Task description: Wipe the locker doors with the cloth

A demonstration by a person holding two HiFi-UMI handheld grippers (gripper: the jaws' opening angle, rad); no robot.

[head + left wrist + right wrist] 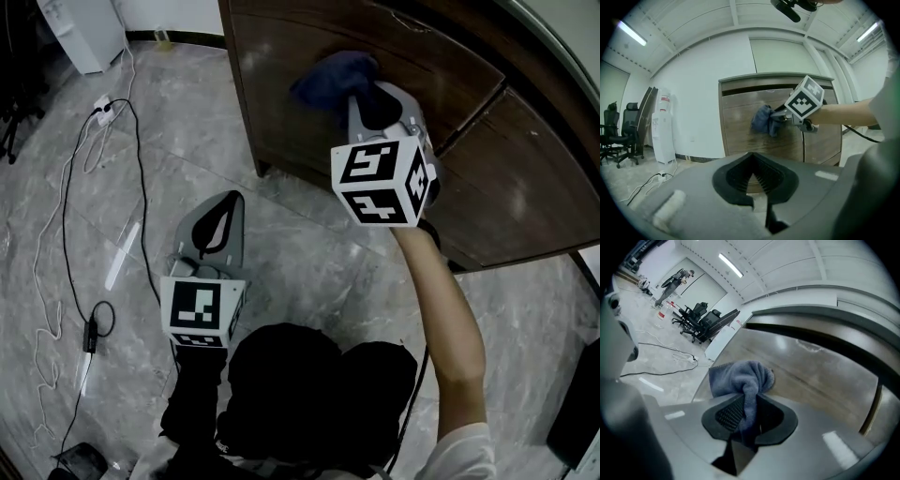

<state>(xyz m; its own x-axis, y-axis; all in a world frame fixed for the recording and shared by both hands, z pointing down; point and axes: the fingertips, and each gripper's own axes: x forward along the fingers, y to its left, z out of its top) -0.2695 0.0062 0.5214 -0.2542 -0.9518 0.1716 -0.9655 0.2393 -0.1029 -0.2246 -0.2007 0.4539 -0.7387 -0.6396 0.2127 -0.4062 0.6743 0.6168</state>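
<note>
The left tool hangs over the floor, well apart from the locker. Its jaws are narrow, with the tips together and nothing between them. To the right, the blue cloth sits bunched at the tip of the right tool. The jaws pinch a fold of it, and the bunch lies against the upper part of the left door.

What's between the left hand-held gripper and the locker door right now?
Just bare grey floor tile; the head view shows nothing else between the left hand-held gripper and the locker door.
</note>
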